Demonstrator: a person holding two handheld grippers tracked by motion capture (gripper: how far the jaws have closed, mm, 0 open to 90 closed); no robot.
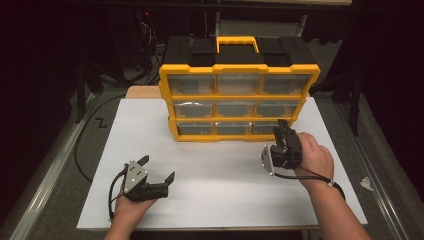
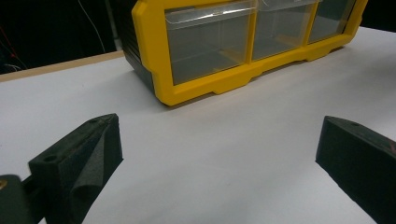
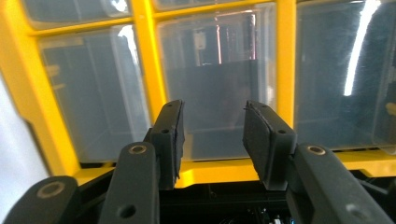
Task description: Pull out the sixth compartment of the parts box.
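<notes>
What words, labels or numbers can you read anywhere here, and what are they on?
None on the organizer, its drawers or the table.
A dark squiggle like "Z" on the floor; a mark, not clear text.

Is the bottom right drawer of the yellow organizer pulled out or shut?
Shut. The bottom right drawer sits flush with the yellow organizer frame, and the right claw in front of it holds nothing.

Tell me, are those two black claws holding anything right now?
No, nothing. The left gripper hangs wide open over the white table; the right gripper has a bare gap between its jaws, facing the yellow drawer cabinet.
</notes>
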